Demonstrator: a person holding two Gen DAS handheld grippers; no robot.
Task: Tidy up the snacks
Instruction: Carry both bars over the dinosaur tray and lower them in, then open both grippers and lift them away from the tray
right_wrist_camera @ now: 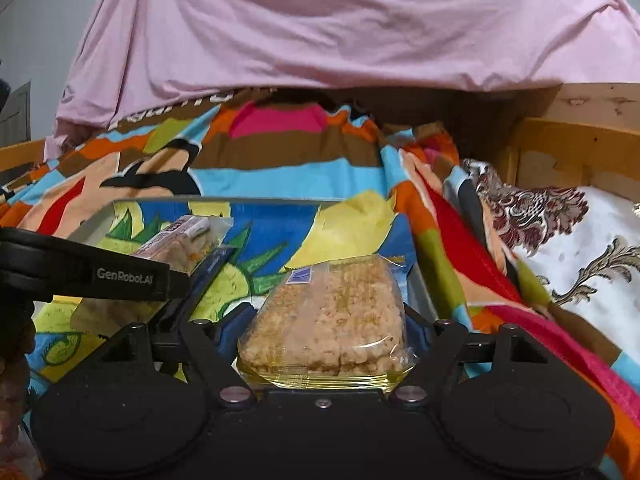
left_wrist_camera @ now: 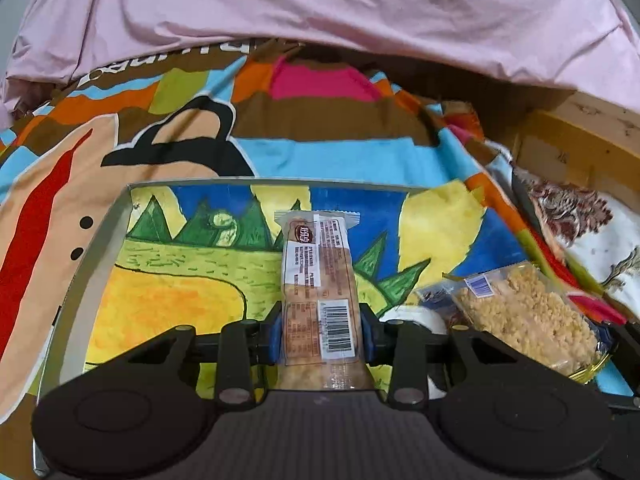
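The left gripper (left_wrist_camera: 322, 334) is clamping a long wrapped bar (left_wrist_camera: 318, 280); the right gripper (right_wrist_camera: 322, 332) is gripping a crumbly rice cake pack (right_wrist_camera: 326, 316). Both are hanging over the painted tray (left_wrist_camera: 120, 216) ahead, side by side, so the slick wrappers are risking slipping or colliding on release.

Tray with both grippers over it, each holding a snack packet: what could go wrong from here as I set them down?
1. The left gripper pinches the long snack bar near its bottom end only; most of it sticks out forward, so it may swing or slip.
2. The right gripper squeezes the crispy rice cake packet; more pressure could crumble it.
3. The tray sits on a soft blanket, and the grippers are close together, so they could bump or tip it.
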